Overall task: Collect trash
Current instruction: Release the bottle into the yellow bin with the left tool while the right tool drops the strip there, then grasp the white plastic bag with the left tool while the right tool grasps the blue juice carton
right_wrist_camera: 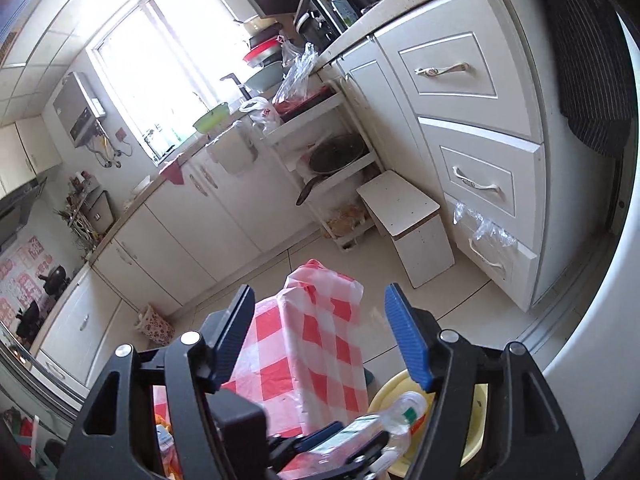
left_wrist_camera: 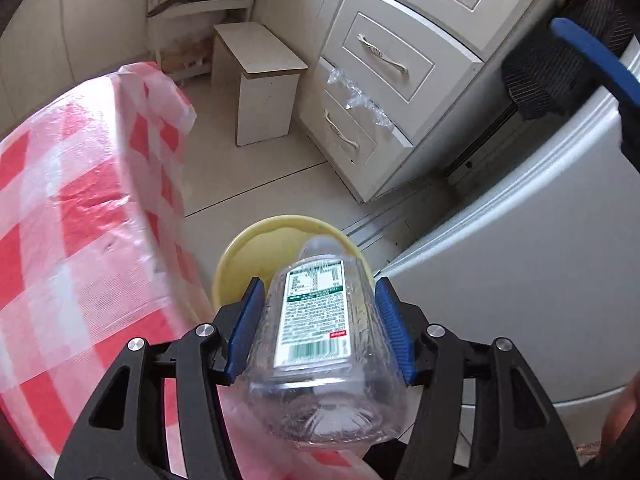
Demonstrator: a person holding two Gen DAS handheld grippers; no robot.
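We see a kitchen with a pale tile floor (right_wrist_camera: 320,256), white drawers (right_wrist_camera: 476,136), a little white stool (right_wrist_camera: 404,208) and a bright window (right_wrist_camera: 160,60) over the counter (right_wrist_camera: 152,188).

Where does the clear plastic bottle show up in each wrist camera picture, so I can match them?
Left wrist view: the plastic bottle sits bottom centre, clamped between the left gripper fingers.
Right wrist view: the bottle lies at the bottom edge, right of centre, below the empty right gripper.
Shared landmark: the yellow bin behind it.
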